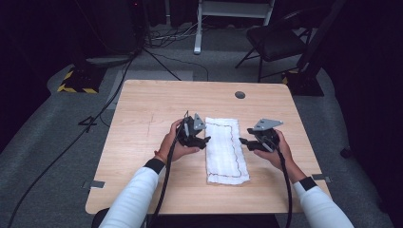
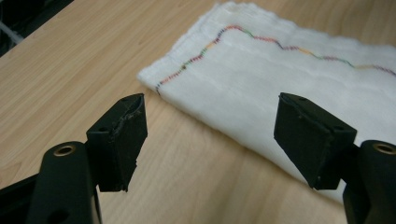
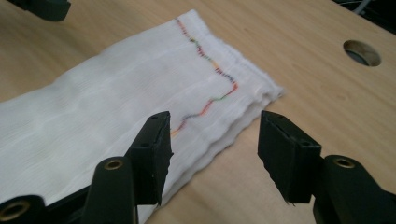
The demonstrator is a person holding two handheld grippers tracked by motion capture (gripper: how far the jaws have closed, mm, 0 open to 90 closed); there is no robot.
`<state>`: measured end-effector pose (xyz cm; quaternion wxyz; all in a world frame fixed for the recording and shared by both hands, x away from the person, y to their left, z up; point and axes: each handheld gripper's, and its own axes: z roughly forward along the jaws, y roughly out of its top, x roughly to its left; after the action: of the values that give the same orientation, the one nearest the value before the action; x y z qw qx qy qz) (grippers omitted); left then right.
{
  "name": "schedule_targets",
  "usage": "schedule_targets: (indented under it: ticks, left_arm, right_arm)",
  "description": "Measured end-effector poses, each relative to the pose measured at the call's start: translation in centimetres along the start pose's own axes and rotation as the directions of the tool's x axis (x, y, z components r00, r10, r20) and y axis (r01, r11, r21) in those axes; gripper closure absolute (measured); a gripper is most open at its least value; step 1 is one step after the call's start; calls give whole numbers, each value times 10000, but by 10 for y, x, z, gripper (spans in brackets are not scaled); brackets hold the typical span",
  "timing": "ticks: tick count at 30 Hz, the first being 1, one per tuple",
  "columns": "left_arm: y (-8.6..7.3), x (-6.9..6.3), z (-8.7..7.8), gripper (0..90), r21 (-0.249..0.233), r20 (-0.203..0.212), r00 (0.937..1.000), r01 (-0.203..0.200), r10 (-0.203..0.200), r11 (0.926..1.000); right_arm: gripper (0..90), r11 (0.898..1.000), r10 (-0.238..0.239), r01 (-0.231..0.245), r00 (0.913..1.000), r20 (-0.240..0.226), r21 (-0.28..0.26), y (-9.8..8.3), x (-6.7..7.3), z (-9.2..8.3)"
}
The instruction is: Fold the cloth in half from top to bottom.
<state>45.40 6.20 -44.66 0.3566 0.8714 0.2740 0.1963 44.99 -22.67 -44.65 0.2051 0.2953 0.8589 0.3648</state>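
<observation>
A folded white cloth [image 1: 226,149] with a wavy multicoloured stitched line lies lengthwise on the wooden table [image 1: 142,114]. My left gripper [image 1: 202,141] hovers at the cloth's left edge, and its view shows open jaws over the cloth's [image 2: 280,79] near corner with nothing between them. My right gripper [image 1: 244,142] hovers at the cloth's right edge. In the right gripper view the jaws stand open above the folded edge of the cloth [image 3: 93,112], apart from it. A grey three-cornered plate tops each gripper.
A round cable hole [image 1: 240,95] sits near the table's far edge, also the hole [image 3: 362,52] in the right gripper view. Beyond the table stand a black chair [image 1: 275,42], cables on the grey floor and a yellow-black striped base [image 1: 76,85].
</observation>
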Motion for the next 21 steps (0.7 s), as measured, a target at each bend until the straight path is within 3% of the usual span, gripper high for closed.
schedule_targets:
  ticks: [1, 2, 4, 6, 8, 11, 12, 20, 21]
  left_arm:
    - [3, 5, 6, 253, 45, -6, 9998, 182, -182, 9998]
    - [8, 13, 17, 253, 94, 79, 9989, 460, -460, 9989]
    - [11, 17, 22, 253, 196, 81, 9987, 504, -505, 9985]
    - [17, 28, 39, 262, 286, -35, 9961, 884, -883, 9957]
    - [18, 31, 44, 274, 293, -141, 9951, 979, -975, 9948]
    - [20, 44, 62, 282, 414, -185, 9850, 1720, -1713, 9842]
    - [20, 47, 72, 281, 581, -361, 9816, 1893, -1874, 9802]
    - [23, 50, 91, 266, 843, -445, 9749, 2211, -2180, 9716]
    - [21, 51, 95, 251, 906, -361, 9676, 2523, -2500, 9634]
  right_arm:
    - [447, 10000, 0, 0, 10000, 0, 0, 0, 0, 0]
    - [448, 10000, 44, -44, 9999, 100, 45, 9, -7, 12]
    - [449, 10000, 49, -49, 9999, 89, 20, 12, -9, 16]
    - [455, 9999, 138, -139, 9998, 161, 67, 23, -19, 31]
    - [455, 9997, 217, -219, 9996, 165, 100, 25, -22, 35]
    - [456, 9977, 672, -674, 9975, 196, 105, 30, -33, 48]
    - [459, 9946, 971, -978, 9950, 213, 342, 31, -39, 58]
    - [455, 9858, 1515, -1531, 9880, 283, 687, 27, -51, 80]
    - [447, 9828, 1585, -1610, 9868, 346, 902, 26, -54, 86]
